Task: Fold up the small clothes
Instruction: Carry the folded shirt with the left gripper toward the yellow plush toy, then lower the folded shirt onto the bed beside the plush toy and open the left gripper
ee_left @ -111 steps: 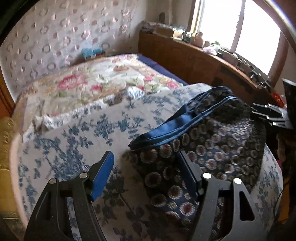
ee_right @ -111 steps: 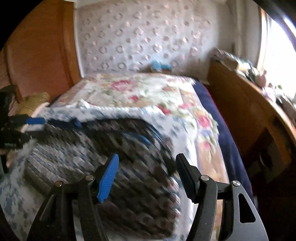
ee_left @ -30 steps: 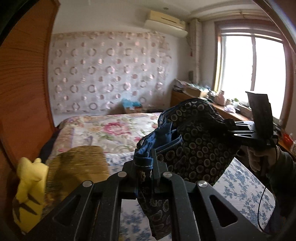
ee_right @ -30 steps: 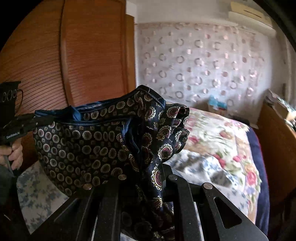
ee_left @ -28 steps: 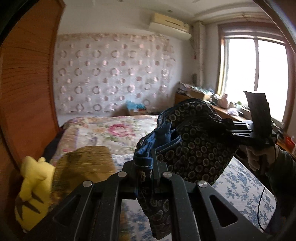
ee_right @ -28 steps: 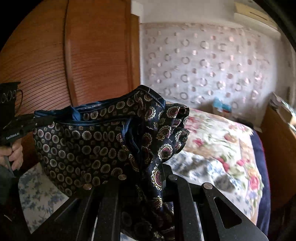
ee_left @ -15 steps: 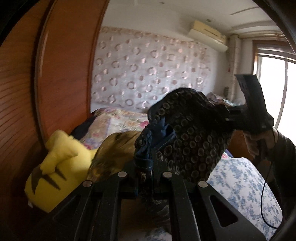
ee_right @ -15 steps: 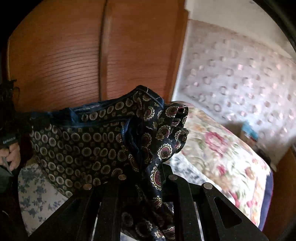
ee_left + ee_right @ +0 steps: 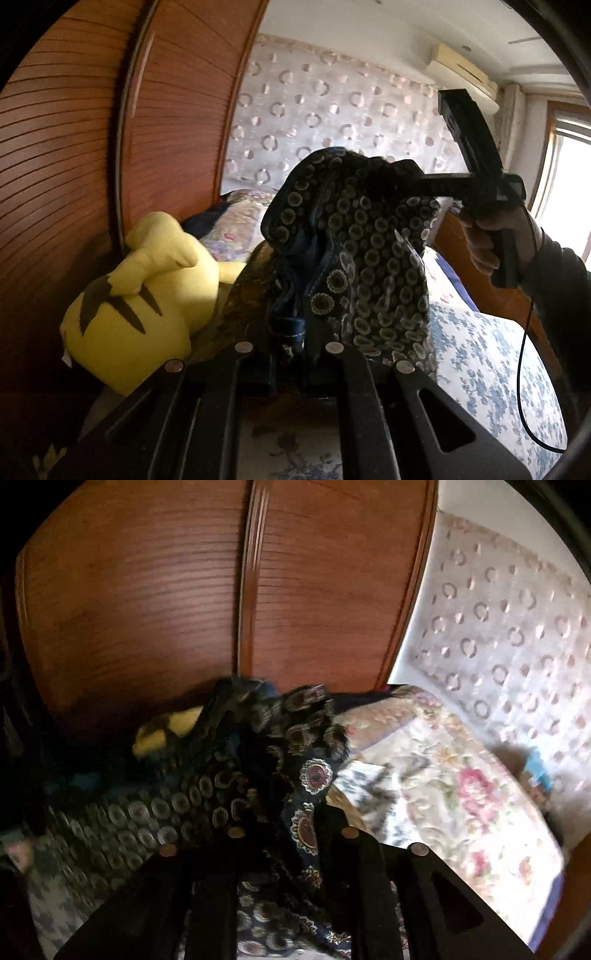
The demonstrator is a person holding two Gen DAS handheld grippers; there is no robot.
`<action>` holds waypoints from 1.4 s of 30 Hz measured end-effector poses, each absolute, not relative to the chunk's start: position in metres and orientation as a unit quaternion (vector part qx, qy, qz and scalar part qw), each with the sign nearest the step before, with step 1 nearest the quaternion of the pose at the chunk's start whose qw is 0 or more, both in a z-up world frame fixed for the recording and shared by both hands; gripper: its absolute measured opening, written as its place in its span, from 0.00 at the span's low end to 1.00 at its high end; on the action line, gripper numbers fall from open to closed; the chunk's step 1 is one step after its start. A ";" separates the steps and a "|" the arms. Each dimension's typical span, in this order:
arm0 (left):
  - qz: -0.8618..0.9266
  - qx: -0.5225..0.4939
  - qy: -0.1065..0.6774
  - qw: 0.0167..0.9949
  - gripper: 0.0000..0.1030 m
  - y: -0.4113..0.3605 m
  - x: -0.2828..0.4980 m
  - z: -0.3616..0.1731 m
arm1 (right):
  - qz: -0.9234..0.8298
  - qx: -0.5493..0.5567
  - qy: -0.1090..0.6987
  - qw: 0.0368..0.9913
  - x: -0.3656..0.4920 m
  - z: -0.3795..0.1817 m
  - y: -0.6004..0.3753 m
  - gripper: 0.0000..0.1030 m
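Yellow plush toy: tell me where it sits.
Left wrist view, left side: the yellow plush toy lies against the wooden wardrobe, beside the patterned garment.

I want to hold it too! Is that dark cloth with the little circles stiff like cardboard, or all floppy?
Probably floppy: the dark patterned cloth sags and bunches between the left claw and the right claw, hanging in loose folds. It likely feels light, since two small pinches hold it above the bed. It might be a bit slippery.
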State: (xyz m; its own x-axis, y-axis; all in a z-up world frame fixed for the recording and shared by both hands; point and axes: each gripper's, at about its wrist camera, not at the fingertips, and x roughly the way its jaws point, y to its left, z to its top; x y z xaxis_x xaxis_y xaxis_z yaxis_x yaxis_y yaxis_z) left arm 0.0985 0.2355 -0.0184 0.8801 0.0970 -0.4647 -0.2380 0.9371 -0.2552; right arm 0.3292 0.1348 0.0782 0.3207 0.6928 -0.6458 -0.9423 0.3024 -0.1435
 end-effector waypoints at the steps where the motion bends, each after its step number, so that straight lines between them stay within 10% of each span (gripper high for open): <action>1: 0.088 -0.158 0.231 0.956 0.09 0.237 0.097 -0.021 | 0.528 -0.255 0.243 0.773 0.332 0.079 0.137 0.24; 8: 0.098 -0.160 0.245 0.951 0.09 0.242 0.098 -0.027 | 0.485 -0.220 0.215 0.819 0.328 0.076 0.126 0.62; 30: 0.136 -0.123 0.284 0.941 0.10 0.239 0.105 -0.036 | 0.532 -0.215 0.266 0.775 0.322 -0.043 0.111 0.62; 42: 0.132 -0.086 0.253 0.954 0.84 0.234 0.081 -0.009 | 0.539 -0.195 0.244 0.782 0.235 -0.033 0.076 0.62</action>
State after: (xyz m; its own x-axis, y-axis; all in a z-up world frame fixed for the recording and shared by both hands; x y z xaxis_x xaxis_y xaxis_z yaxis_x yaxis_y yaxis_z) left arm 0.0812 0.2340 -0.0092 0.8367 0.2095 -0.5059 -0.2961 0.9503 -0.0962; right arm 0.2351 0.0762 -0.0326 0.2998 0.7484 -0.5916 -0.9385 0.3426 -0.0422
